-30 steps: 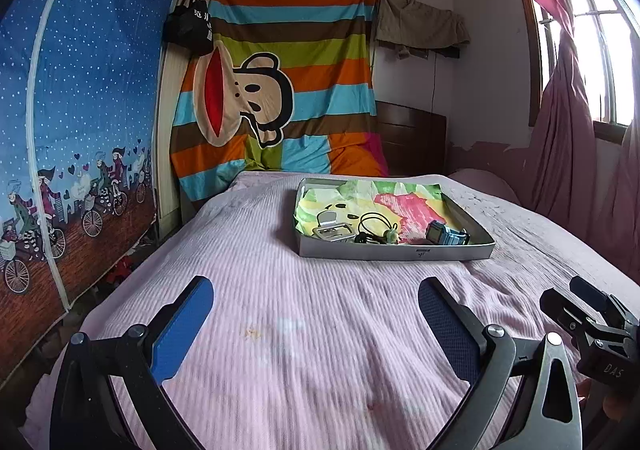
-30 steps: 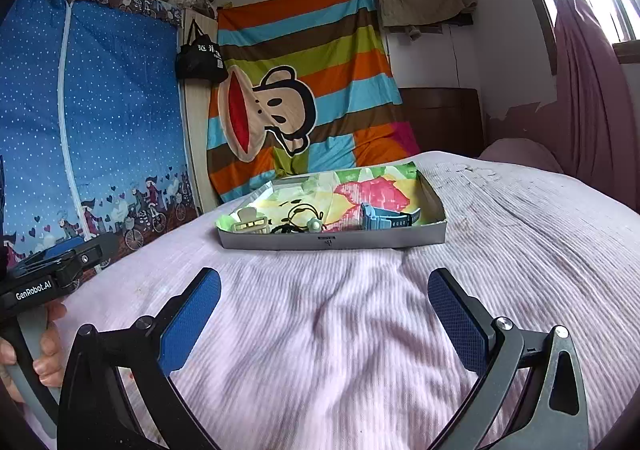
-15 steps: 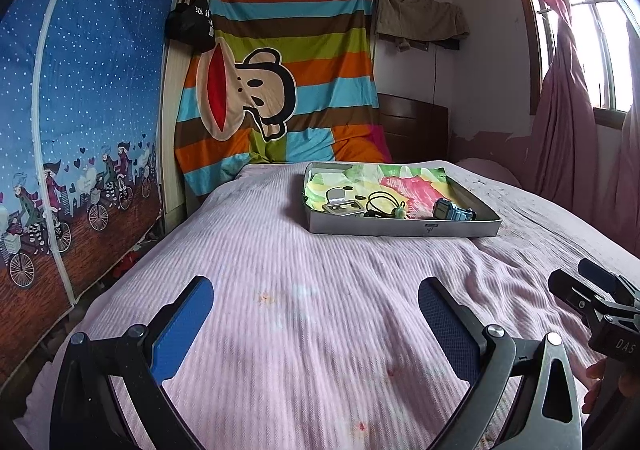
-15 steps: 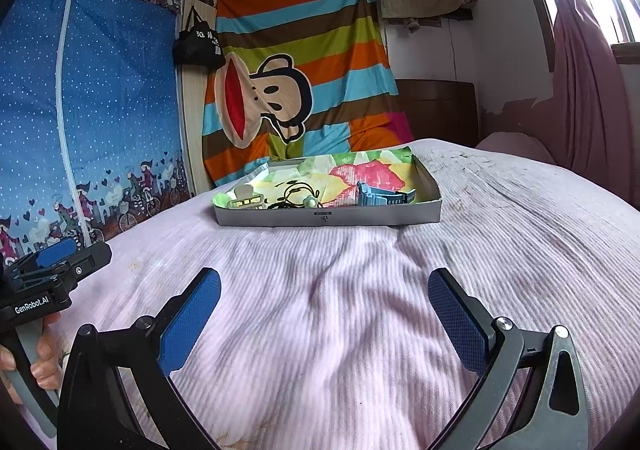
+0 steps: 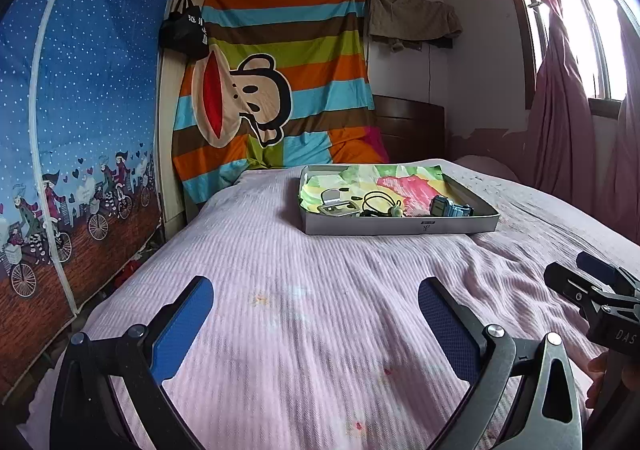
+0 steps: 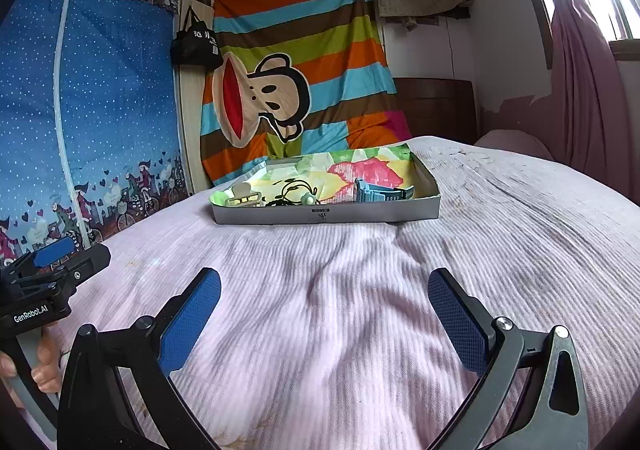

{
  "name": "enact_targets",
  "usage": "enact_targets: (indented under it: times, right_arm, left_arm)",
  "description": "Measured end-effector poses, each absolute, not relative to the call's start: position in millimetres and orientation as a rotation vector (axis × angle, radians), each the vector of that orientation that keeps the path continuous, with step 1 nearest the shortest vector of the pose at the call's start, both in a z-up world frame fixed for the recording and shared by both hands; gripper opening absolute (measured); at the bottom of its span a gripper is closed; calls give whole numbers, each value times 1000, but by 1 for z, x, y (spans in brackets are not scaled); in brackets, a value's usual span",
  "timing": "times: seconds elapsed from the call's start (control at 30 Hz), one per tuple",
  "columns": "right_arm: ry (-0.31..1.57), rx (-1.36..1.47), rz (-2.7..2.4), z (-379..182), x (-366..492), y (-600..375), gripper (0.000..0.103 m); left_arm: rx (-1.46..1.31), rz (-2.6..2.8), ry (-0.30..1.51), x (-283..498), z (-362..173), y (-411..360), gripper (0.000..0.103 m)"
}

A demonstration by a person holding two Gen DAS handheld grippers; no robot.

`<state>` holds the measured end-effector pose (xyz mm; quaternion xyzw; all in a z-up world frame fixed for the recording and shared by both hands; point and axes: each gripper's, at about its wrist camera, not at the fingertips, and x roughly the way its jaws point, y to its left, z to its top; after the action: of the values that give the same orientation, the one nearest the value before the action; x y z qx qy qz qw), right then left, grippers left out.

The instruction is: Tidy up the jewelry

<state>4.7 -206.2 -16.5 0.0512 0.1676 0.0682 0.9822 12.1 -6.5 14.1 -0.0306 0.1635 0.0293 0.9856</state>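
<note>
Pink bedspread (image 5: 320,290), jewelry tray (image 5: 400,226) well beyond both spread claws (image 5: 316,314).

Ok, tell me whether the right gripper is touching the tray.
Apart. The right wrist view shows the right gripper open and empty, with a wide stretch of pink bedspread between its fingertips and the tray.

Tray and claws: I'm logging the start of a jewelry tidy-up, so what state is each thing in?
Left claw: open, empty.
Right claw: open, empty.
Tray: lidless, flat on the bed.
Blue watch: lying in the tray.
Black cord: looped in the tray.
</note>
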Motion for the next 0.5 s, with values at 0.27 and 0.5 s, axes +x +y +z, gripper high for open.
enact_targets:
  times: [0.27,0.5]
  right_arm:
    - [334,91,140,-16,4,-204,102]
    - [329,74,145,-15,2,-200,102]
  left_arm:
    - [-66,61,332,12,12,-6,103]
    - [-69,60,333,12,12,-5,103]
